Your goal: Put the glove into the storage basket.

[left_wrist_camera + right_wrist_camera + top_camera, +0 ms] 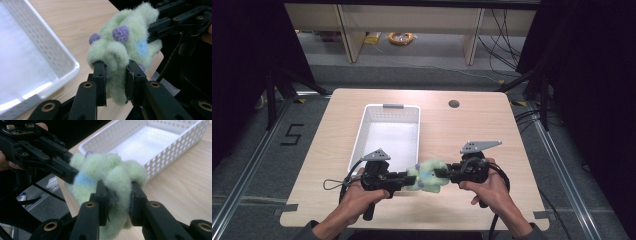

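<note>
Left tongs (404, 178) and right tongs (442, 172) both clench the green plush toy (428, 175) from opposite sides above the bench (472, 130). The white perforated basket (362, 135) beside it holds nothing.

Pale green plush toy (125, 50) (purple dots, blue patch), white basket (362, 131)

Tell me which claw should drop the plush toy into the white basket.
Probably left: the left claw grips the plush toy on the side nearer the white basket; the right claw holds its far side.

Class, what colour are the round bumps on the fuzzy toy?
Purple bumps, clearest in the left gripper view.
</note>
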### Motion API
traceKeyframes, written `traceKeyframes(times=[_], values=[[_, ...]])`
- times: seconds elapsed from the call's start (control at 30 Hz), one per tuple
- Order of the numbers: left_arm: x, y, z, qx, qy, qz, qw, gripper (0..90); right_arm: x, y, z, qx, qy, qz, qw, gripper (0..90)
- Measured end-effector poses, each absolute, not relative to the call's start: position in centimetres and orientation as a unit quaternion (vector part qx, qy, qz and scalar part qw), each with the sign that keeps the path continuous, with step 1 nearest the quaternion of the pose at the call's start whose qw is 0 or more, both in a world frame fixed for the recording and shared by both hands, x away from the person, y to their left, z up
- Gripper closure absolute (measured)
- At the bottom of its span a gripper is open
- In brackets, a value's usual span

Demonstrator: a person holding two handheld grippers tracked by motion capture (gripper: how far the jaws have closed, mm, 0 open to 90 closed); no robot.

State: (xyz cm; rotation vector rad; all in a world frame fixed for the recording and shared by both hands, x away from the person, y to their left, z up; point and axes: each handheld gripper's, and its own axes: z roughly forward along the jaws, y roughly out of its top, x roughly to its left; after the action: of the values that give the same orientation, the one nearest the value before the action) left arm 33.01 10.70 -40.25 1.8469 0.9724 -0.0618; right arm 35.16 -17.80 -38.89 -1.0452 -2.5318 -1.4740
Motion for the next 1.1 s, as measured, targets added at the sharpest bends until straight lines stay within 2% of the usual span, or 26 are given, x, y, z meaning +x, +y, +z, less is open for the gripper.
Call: traceKeyframes(times=[0.23, 0.77, 1.1], values=[[34.5, 12.8, -39.4, 0.762, 0.418, -0.023, 0.493, 72.0, 37.1, -15.4, -37.8, -0.334, -0.818, -0.468, 0.021, 74.1], [38.0, 16.8, -39.6, 0.758, 0.454, -0.021, 0.467, 71.9, 40.7, -10.5, -38.1, -0.342, -0.825, -0.449, 0.029, 74.1], [41.1, 18.5, -41.8, 0.761, 0.486, -0.031, 0.429, 71.7, 43.8, -7.5, -40.4, -0.363, -0.831, -0.420, 0.036, 73.9]])
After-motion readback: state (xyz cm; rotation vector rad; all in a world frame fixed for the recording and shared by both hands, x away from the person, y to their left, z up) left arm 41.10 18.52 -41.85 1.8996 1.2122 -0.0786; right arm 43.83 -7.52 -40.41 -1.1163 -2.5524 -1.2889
